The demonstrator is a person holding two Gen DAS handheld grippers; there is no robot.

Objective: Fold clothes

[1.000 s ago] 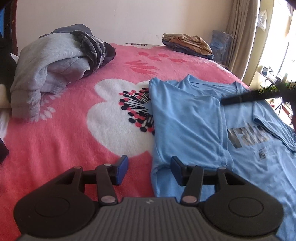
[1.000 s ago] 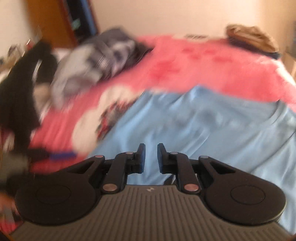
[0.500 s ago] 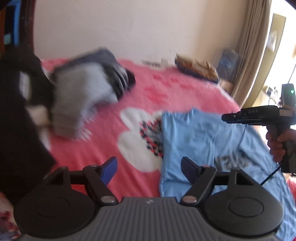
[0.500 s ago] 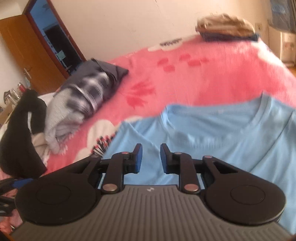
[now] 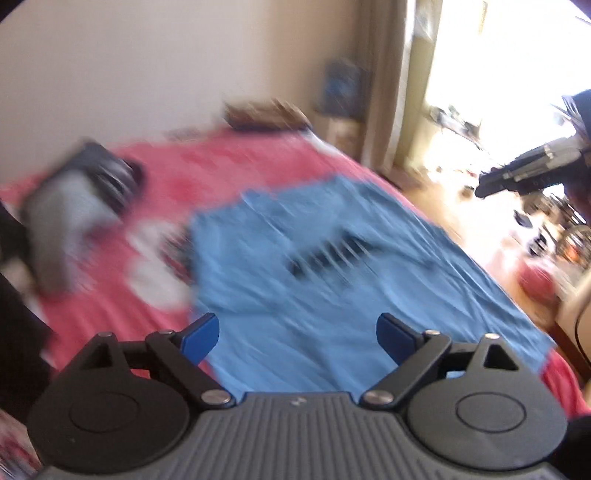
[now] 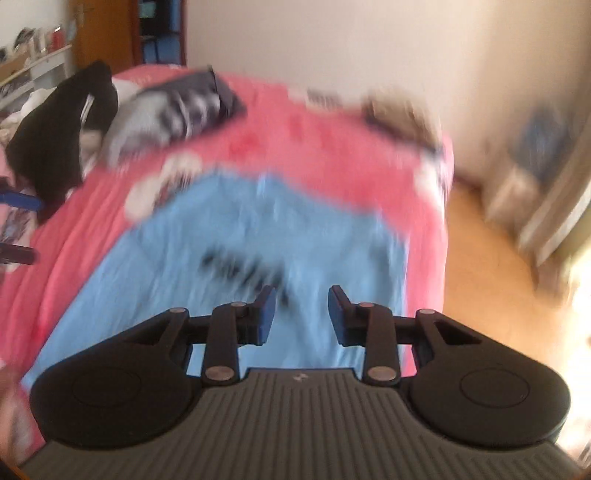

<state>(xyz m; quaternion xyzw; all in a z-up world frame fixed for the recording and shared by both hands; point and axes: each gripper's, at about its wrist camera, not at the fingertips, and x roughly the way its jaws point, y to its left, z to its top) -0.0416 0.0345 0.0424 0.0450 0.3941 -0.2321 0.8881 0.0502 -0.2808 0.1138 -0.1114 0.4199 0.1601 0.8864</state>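
The shirt [image 5: 325, 280] lies on the bed [image 5: 110, 317], seemingly part-folded; more folds and the pile [image 6: 162, 118] remain. The left claw [image 5: 297, 338] and right claw [image 6: 302, 314] are opening, both empty.

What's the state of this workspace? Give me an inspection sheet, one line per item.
Surface: bed with pink floral blanket; views blurred.
Job's things: light blue T-shirt lies spread on the blanket, dark print facing up; no gripper touches it.
Clutter: grey and plaid clothes heap at the far left of the bed; black garment beside it; small brown stack near the wall.
Grippers: left gripper wide apart and opening, nothing between its fingers; right gripper opening, nothing between its fingers.
Cables: a dark lead at the right edge of the left wrist view.
Surroundings: plain wall, curtain, bright window, wooden floor, wooden door.
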